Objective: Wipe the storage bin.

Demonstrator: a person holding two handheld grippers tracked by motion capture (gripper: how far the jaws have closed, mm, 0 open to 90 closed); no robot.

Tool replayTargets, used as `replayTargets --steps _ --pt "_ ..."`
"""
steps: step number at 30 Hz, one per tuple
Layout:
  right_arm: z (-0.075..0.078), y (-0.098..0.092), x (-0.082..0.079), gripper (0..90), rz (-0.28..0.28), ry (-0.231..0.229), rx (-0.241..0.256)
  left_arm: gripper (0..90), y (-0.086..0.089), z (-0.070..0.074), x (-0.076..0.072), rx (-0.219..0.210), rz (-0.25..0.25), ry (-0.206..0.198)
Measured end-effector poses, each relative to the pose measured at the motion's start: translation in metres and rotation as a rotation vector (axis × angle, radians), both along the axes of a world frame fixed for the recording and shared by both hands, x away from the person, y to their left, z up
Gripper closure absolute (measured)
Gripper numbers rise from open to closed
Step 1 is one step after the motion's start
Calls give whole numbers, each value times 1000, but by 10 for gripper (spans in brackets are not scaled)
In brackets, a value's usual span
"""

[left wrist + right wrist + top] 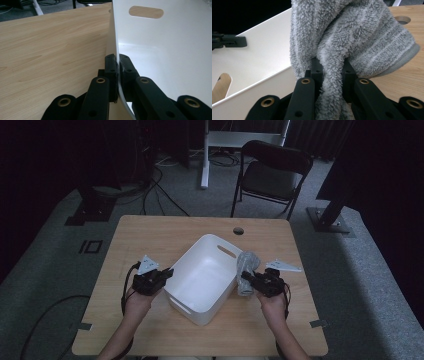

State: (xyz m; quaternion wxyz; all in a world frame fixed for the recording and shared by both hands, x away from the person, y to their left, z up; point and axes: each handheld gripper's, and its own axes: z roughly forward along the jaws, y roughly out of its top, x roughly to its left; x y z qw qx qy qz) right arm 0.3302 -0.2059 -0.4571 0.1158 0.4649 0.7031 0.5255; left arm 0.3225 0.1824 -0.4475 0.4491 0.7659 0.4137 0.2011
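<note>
Wooden counter (150, 240), white bin (200, 280) at its middle, grey fluffy towel (246, 270) just beside the bin's right wall toward the counter's right edge, left tongs (167, 273) clamped on the bin's left wall, right tongs (246, 276) clamped on the towel.

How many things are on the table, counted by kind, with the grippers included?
White bin: 1
Grey fluffy sock: 1
Grippers: 2, the left gripper shut on the bin wall, the right gripper shut on the sock
Total: 4
</note>
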Motion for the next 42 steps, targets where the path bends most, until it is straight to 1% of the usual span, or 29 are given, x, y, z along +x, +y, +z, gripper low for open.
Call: replayTargets --steps 7,12,13,16,17,18,19,21,25,27,28,29,30,32,34,35,38,40,42 --pt "-3 1 7 781 -12 6 3 862 -2 0 -1 -2 -4 -7" --pt "-8 2 9 781 -24 6 -10 860 -2 0 -1 -1 -8 -9" --pt "-10 3 10 781 -25 15 -16 860 -2 0 -1 2 -9 -10" --pt "-23 4 14 781 -25 71 -30 857 -2 0 -1 -1 -12 -9" --pt "-23 4 14 781 -25 71 -30 857 -2 0 -1 -1 -12 -9" --pt "-34 6 17 781 -24 105 -42 857 -2 0 -1 6 -13 -14" --pt "-39 7 19 781 -24 118 -46 856 -2 0 -1 3 -12 -12" --pt "-45 8 22 781 -28 130 -67 856 -2 0 -1 5 -13 -14" --pt "-54 9 27 781 -38 154 -90 855 -3 0 -1 4 -10 -14" --pt "-61 9 29 781 -45 176 -95 855 -2 0 -1 0 -7 -12" --pt "-61 9 29 781 -45 176 -95 854 -2 0 -1 0 -7 -12" --pt "-64 10 30 781 -46 182 -107 854 -2 0 -1 0 -7 -12" --pt "-70 10 32 781 -46 202 -106 854 -2 0 -1 -4 1 -10" --pt "-74 10 33 780 -47 212 -115 854 -3 0 -1 -3 14 -12" --pt "-73 10 32 781 -53 217 -109 855 -4 -1 -2 3 30 -14" --pt "-72 9 31 781 -52 211 -109 858 -4 -1 -2 4 38 -15" --pt "-65 5 27 781 -50 201 -78 865 -6 -1 -2 2 64 -14" --pt "-52 0 20 780 -43 168 -49 869 -7 -1 -2 6 71 -19" --pt "-39 -4 12 781 -39 129 -36 873 -9 -2 -1 7 76 -21"
